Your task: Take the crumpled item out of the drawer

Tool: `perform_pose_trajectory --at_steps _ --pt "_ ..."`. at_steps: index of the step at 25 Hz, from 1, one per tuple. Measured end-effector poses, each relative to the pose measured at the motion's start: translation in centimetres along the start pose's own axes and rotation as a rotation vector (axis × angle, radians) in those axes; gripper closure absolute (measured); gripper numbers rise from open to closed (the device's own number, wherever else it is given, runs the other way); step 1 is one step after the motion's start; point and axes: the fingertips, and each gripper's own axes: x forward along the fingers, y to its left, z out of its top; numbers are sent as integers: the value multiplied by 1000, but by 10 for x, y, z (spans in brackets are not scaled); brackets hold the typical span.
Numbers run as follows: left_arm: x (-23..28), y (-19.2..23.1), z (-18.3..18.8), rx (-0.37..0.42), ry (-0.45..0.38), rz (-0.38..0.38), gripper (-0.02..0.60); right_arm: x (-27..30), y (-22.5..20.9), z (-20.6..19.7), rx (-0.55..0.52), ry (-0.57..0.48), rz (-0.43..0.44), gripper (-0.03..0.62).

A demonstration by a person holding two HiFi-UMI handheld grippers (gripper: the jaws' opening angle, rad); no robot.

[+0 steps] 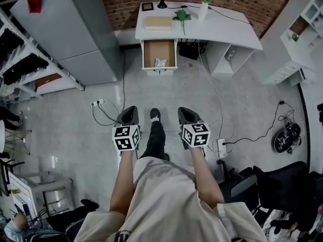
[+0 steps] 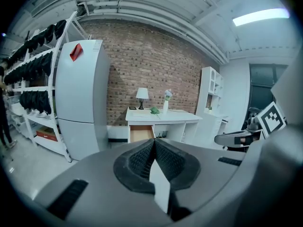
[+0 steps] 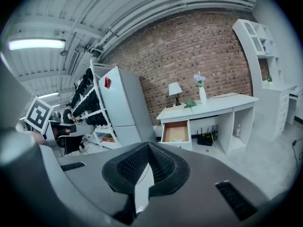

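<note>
Crumpled item [image 1: 160,62] is lying inside the open drawer [image 1: 156,48]; left claw [image 1: 130,114] and right claw [image 1: 187,114], both closed and empty, are hovering well short of that drawer.

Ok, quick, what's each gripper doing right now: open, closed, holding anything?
Left gripper: closed, holding nothing.
Right gripper: closed, holding nothing.
</note>
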Motion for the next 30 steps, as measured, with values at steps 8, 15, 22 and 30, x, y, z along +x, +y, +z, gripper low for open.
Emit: perform_pose_trajectory --at_steps 8,15,22,30 --pt "76 8 34 -3 -2 -29 565 58 -29 23 -32 36 23 569" --pt "168 20 67 -28 26 -66 565 120 -75 57 -35 79 -12 569" --pt "261 42 111 -24 51 -115 565 196 -118 96 -5 109 -51 569" --pt "363 75 149 -72 94 -186 565 288 -142 133 -47 189 -56 569"
